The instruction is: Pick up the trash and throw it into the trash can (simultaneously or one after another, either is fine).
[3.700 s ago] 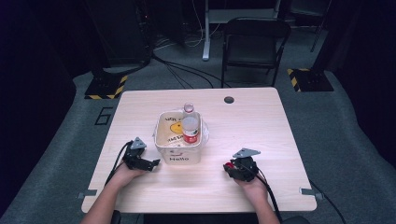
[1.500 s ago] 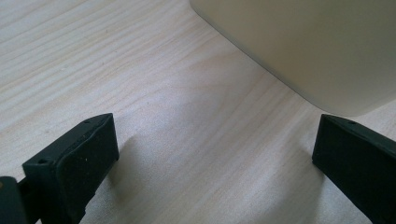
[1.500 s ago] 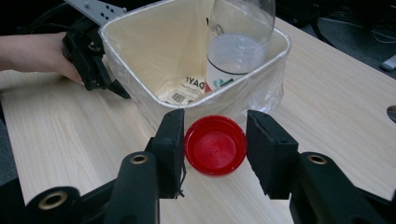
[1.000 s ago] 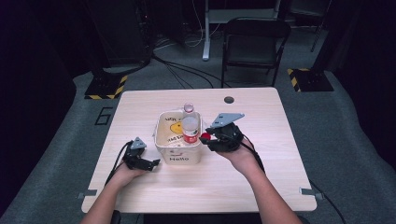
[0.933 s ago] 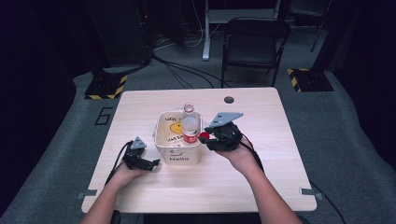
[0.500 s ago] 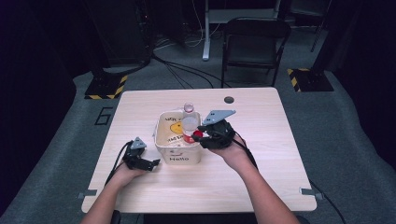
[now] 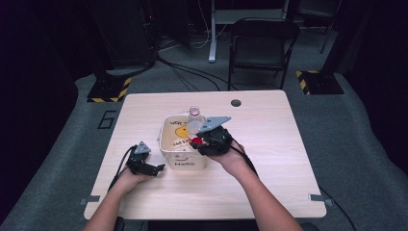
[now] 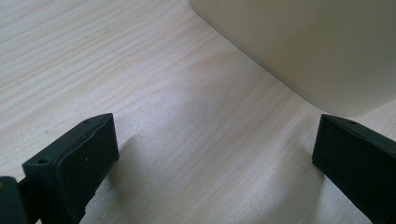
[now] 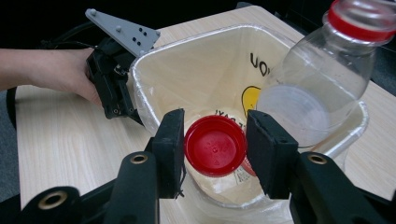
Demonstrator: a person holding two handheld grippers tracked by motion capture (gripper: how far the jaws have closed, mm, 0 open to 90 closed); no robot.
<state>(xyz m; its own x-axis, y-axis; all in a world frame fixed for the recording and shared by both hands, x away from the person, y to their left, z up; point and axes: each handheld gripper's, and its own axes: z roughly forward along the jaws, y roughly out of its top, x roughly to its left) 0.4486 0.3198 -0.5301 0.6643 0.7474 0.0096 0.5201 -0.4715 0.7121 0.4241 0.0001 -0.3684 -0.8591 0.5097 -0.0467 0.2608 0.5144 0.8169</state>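
A cream bin [image 7: 185, 163] marked "Hello" stands mid-table. Inside it a jar with a red lid [image 9: 215, 145] stands upright, and a clear plastic bottle [image 9: 322, 88] with a red neck ring leans against the far rim. My right gripper [image 9: 215, 140] reaches over the bin's front right rim [image 9: 140, 79] and is shut on the red lid [image 7: 197, 141], one jaw pressed on each side. The left gripper [image 8: 215, 154] rests open on the table, just left of the bin wall [image 8: 317, 46], with nothing between its jaws. From above, the left gripper [image 7: 155, 168] lies at the bin's front left corner.
The wooden table [image 7: 288, 159] has a round cable hole [image 7: 235, 102] near its far edge. A dark chair [image 7: 262, 43] stands behind the table, with cables on the floor around it. The person's forearms come in from the near edge.
My right gripper has left the table's front right, moved up to the bin and closed on the red lid. The left gripper has stayed where it was.
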